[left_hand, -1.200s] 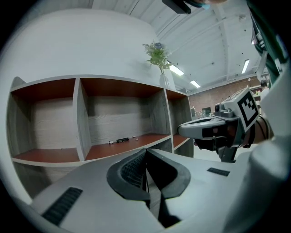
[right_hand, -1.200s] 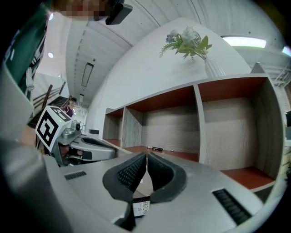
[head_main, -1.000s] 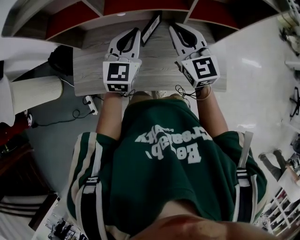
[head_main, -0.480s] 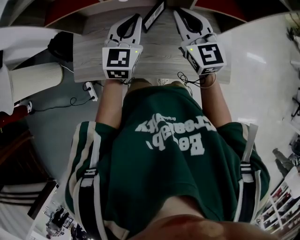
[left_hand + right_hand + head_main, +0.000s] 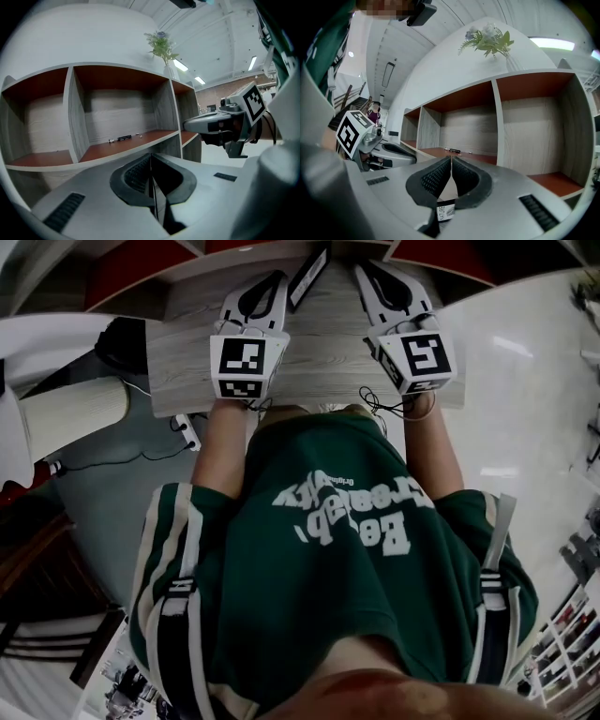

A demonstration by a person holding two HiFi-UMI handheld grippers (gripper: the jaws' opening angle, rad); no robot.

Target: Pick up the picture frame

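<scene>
Plainly, "NATURE" label shows beneath closed right gripper; left gripper likewise closed.

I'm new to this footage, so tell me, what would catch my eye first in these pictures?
Two grippers with black-and-white marker cubes, the left gripper and right gripper, reach over a pale wooden desk with a thin dark picture frame between them. Ahead stands a shelf unit with red-brown floors, with flowers on top.
</scene>
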